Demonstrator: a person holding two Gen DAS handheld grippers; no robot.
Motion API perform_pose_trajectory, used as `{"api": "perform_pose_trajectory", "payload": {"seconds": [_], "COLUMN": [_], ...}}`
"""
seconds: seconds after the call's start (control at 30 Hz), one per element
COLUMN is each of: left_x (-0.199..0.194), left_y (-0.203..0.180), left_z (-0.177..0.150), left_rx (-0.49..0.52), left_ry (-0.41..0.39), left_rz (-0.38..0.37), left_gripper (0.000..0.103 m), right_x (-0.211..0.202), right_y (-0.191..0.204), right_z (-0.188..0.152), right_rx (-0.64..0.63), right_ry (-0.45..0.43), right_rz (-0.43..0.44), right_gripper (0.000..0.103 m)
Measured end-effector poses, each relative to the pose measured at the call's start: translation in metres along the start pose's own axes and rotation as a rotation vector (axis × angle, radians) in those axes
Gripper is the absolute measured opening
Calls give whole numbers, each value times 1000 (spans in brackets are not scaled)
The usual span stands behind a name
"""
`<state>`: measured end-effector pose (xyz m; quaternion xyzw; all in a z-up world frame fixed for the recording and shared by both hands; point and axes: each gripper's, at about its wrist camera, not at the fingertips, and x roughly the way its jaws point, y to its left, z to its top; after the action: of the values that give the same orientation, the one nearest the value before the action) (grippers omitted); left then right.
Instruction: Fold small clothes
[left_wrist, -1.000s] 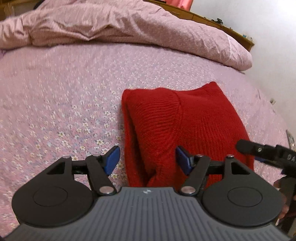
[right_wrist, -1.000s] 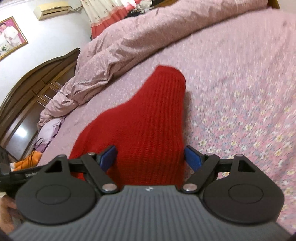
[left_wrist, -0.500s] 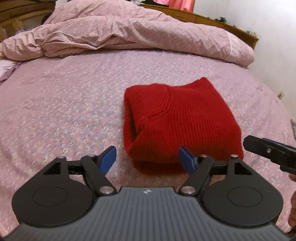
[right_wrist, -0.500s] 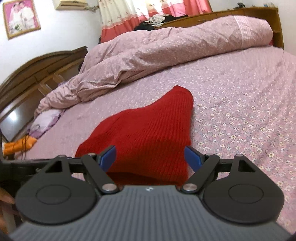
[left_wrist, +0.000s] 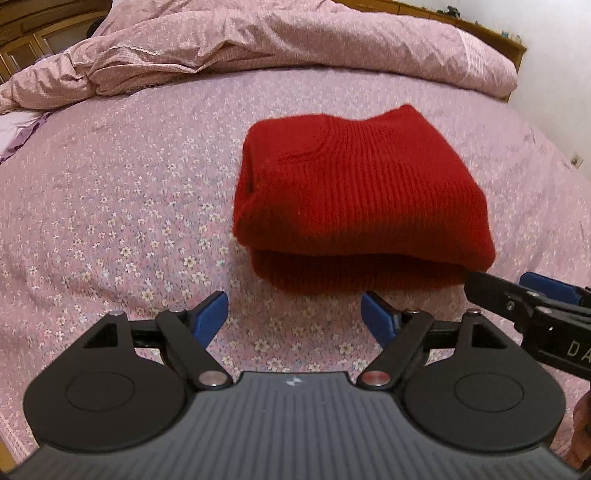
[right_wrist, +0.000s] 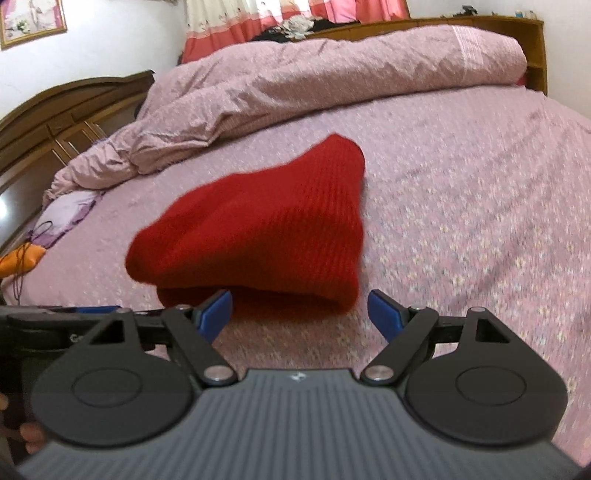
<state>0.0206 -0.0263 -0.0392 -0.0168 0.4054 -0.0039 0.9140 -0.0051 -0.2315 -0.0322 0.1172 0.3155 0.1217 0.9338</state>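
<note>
A: Where is the sweater found?

B: It is seen folded on the bed, at 12 o'clock from the left claw, apart from its tips.

A: How is that claw held?

B: It is spread, with nothing pinched. The right claw is spread too, the sweater's near edge lying just beyond its pads. That claw is also seen at 3 o'clock in the left view.

A: And behind?

B: A quilt is heaped at 12 o'clock.
</note>
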Motion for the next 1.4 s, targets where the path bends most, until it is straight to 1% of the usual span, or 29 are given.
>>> {"api": "perform_pose_trajectory", "payload": {"seconds": [0.33, 0.5, 1.1, 1.4], "left_x": [10, 13, 10, 11], "left_y": [5, 6, 0, 0], "left_z": [-4, -5, -9, -10], "left_rx": [-22, -27, -5, -3], "left_ry": [32, 48, 42, 53], "left_rz": [22, 22, 3, 0], "left_gripper": [83, 83, 83, 83], "right_x": [6, 6, 9, 9], "right_y": [-2, -1, -2, -2], "right_z": [-11, -11, -12, -12], "right_rx": [24, 26, 34, 33], "right_ry": [50, 54, 70, 70], "right_rz": [-17, -21, -26, -24], "right_gripper": [82, 82, 82, 82]}}
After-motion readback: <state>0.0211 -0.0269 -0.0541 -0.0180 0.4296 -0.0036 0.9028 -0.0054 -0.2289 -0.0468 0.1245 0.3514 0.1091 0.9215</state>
